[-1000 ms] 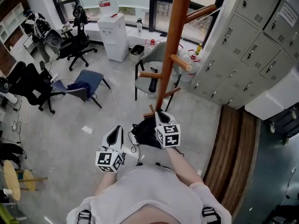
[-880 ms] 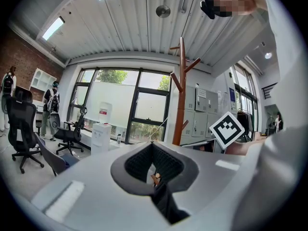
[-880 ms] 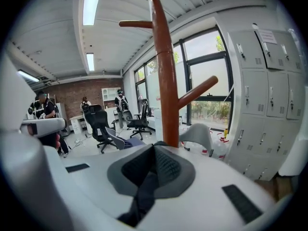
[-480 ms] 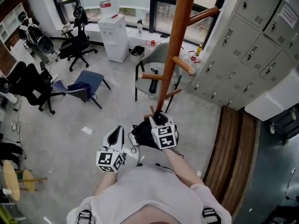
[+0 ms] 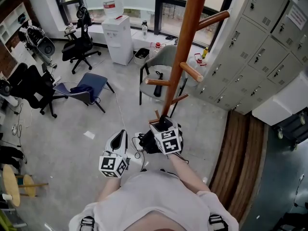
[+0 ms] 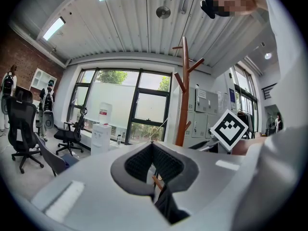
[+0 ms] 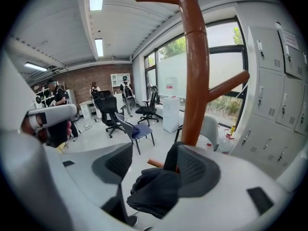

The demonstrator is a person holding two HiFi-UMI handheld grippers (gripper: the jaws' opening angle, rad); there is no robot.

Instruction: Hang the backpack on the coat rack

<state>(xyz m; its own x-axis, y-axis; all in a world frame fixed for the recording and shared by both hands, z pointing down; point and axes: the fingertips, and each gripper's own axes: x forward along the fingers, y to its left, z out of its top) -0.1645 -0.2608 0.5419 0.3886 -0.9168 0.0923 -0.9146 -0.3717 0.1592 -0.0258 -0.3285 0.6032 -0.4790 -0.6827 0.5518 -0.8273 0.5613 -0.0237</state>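
A tall brown wooden coat rack point(image 5: 185, 57) rises through the middle of the head view, with short pegs angling off its pole. Its foot stands on a grey floor point(image 5: 72, 129). To its right runs a wall of grey metal lockers point(image 5: 260, 47). Behind the rack sits a grey chair point(image 5: 159, 76). Farther left are a blue folding chair point(image 5: 86, 85), a black office chair point(image 5: 82, 44) and a white water dispenser point(image 5: 117, 35) near the windows.

The black backpack point(image 5: 150, 141) lies on the floor at the foot of the rack, just in front of the person. It hangs on no peg.

The right tongs point(image 5: 161, 126) are down over the backpack, close to the pole. In the right gripper view the right tongs point(image 7: 151, 165) stand apart. A bunched mass of the backpack's black fabric point(image 7: 154, 189) sits between them. A dark strap runs up against the pad nearer the rack's pole point(image 7: 195, 71), and a gap shows beside the other pad.

The left tongs point(image 5: 119, 137) hover to the left of the backpack, a little apart from it. In the left gripper view the left tongs point(image 6: 152, 146) are closed, their pads meeting at the tips with nothing held between them. The rack point(image 6: 184, 95) stands beyond.
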